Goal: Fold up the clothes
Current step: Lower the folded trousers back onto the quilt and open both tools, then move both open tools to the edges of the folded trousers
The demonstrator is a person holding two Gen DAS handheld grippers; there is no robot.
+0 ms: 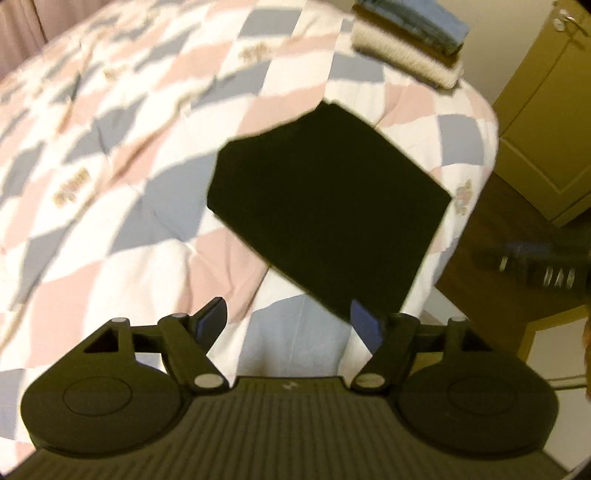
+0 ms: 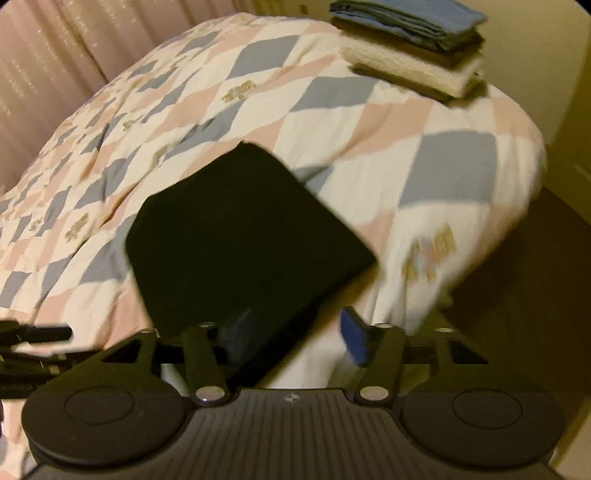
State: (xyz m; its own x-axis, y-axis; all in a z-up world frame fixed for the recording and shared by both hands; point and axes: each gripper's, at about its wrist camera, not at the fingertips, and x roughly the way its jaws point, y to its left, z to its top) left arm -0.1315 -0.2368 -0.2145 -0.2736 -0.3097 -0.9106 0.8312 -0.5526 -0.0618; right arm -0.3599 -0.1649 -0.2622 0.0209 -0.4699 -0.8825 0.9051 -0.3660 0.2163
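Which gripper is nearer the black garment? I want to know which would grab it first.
Right, probably. The right gripper is open with the black garment edge reaching between its fingers; the left gripper is open just short of the garment's near corner.

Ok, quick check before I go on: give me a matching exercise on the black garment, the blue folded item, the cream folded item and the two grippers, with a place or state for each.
Things:
1. black folded garment
2. blue folded item
3. cream folded item
4. left gripper and right gripper

Place or state:
A. bottom of the stack at the bed's far corner
B. open, holding nothing
C. lying flat on the quilt, nearest the grippers
D. top of the stack

Pairs: 1-C, 2-D, 3-A, 4-B
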